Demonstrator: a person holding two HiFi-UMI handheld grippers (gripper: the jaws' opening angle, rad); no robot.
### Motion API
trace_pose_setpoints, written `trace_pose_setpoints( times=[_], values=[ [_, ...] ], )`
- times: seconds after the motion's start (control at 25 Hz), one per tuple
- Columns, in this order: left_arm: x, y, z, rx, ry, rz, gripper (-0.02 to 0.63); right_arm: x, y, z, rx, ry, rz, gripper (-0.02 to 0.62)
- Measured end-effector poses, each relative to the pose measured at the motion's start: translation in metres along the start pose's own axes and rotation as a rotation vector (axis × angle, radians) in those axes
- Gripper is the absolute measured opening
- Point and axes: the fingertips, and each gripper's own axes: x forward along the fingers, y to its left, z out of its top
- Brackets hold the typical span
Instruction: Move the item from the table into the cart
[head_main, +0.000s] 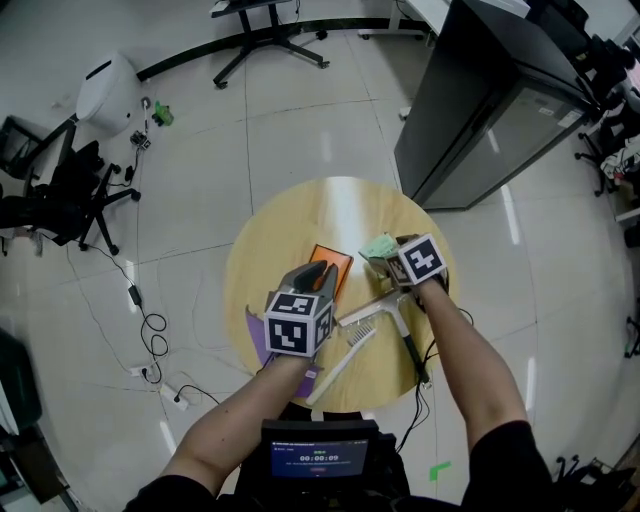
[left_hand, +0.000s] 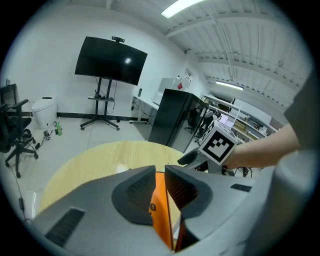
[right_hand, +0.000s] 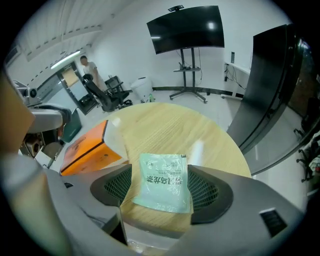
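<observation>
An orange box (head_main: 334, 266) and a pale green packet (head_main: 378, 246) lie on the round wooden table (head_main: 270, 250). My left gripper (head_main: 318, 274) hangs over the box's near left edge. Its jaws are only a narrow slit apart, and the orange box (left_hand: 159, 210) shows through that slit; nothing is visibly pinched. My right gripper (right_hand: 160, 187) is open and points steeply down. The green packet (right_hand: 162, 182) lies flat on the wood between its jaws, and the pads stand clear of it on both sides. The orange box (right_hand: 85, 150) sits to the packet's left.
On the table's near side lie a purple sheet (head_main: 256, 342), a white comb-like tool (head_main: 350, 350) and a black-handled metal tool (head_main: 405, 335). A black cabinet (head_main: 490, 100) stands at the far right. An office chair (head_main: 60, 190), floor cables and a screen stand (head_main: 265, 30) surround the table.
</observation>
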Motion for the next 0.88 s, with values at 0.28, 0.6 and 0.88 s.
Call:
trace_pose_setpoints(
  times=[0.28,0.6,0.88],
  values=[
    [0.013,0.017,-0.003,-0.02,0.01,-0.008,0.069,0.034,-0.003,-0.01,-0.001,0.063,-0.011,0.333],
    [0.025,0.028,-0.013,-0.028,0.027,-0.007,0.069,0.043,-0.012,-0.008,-0.03,0.088,-0.037,0.157],
    [0.021,0.027,-0.02,-0.039,0.034,-0.019,0.069,0.04,-0.016,-0.026,0.079,0.135,-0.039,0.069]
  ],
)
